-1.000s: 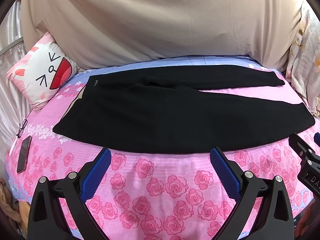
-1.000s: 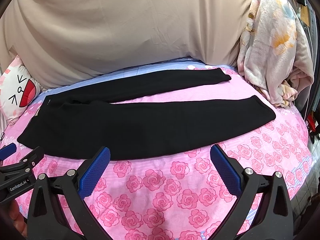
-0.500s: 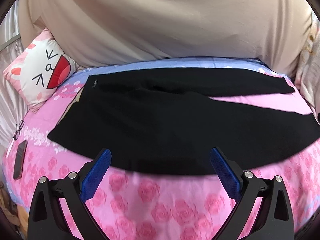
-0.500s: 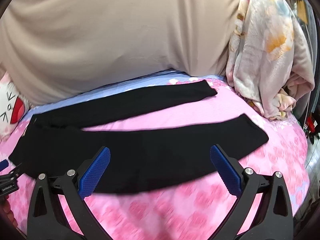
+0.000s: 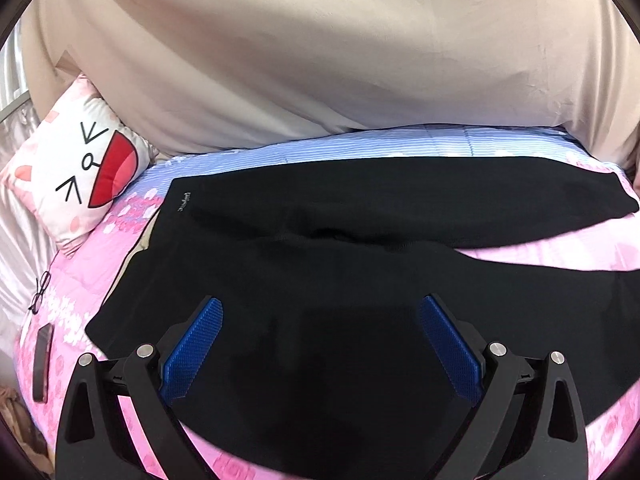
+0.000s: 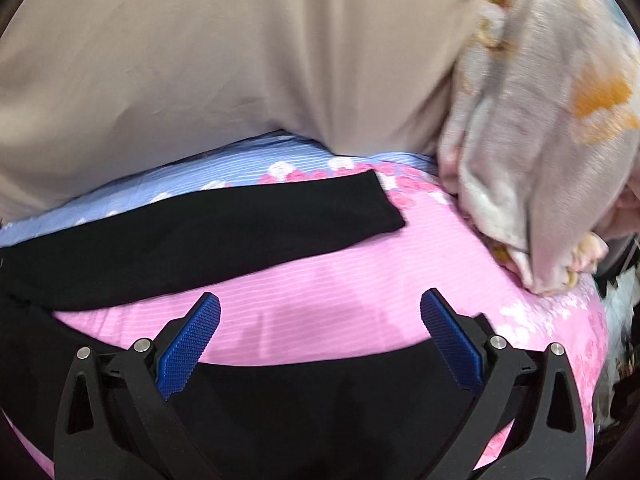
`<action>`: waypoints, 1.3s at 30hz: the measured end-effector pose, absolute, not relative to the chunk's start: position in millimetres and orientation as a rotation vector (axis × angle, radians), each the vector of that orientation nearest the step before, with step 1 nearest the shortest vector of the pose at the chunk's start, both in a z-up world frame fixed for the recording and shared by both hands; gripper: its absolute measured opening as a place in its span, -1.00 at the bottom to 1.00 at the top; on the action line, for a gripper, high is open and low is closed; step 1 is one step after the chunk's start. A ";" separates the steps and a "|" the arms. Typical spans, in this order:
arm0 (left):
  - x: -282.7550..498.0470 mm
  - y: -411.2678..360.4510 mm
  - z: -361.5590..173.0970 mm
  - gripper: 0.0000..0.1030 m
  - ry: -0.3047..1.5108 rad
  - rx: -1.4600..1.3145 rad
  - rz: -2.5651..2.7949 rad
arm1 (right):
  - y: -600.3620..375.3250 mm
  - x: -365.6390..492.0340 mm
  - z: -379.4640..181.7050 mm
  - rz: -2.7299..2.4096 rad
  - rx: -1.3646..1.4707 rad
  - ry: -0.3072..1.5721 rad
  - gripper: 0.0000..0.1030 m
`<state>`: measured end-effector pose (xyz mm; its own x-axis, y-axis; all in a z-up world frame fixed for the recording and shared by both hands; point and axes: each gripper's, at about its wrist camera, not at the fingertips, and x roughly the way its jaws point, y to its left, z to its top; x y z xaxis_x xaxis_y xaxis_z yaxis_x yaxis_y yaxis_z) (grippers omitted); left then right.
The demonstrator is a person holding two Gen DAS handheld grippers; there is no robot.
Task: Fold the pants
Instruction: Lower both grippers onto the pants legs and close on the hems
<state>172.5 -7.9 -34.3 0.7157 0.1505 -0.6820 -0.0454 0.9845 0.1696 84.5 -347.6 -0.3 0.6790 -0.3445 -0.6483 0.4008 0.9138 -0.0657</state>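
Black pants (image 5: 320,264) lie flat on a pink rose-print bed cover (image 6: 340,292), waistband to the left, both legs stretched to the right. My left gripper (image 5: 320,312) hangs open over the near leg close to the seat, nothing between its blue pads. In the right wrist view the far leg (image 6: 200,236) ends at a cuff (image 6: 380,204), and the near leg (image 6: 320,408) runs under my right gripper (image 6: 320,308), which is open above the pink strip between the two legs.
A white cat-face pillow (image 5: 76,168) leans at the back left. Glasses (image 5: 40,292) and a dark phone (image 5: 42,360) lie at the bed's left edge. A beige sheet (image 5: 340,52) covers the back wall. A crumpled floral blanket (image 6: 540,140) is heaped at the right.
Both grippers have moved forward over the bed. They were short of the pants' near edge and now hang above the near leg. Both stayed open.
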 end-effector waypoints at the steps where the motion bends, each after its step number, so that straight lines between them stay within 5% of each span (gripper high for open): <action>1: 176.2 -8.8 -35.6 0.90 0.769 0.144 0.107 | -344.6 88.6 -2.1 -0.413 0.071 0.716 0.91; 20: 259.0 2.5 -46.2 0.90 0.827 0.182 0.017 | -405.9 145.4 -15.3 -0.455 0.044 0.778 0.91; 39: 444.4 256.3 -64.2 0.90 0.993 0.019 0.328 | -531.6 257.2 -57.4 -0.390 0.241 0.910 0.91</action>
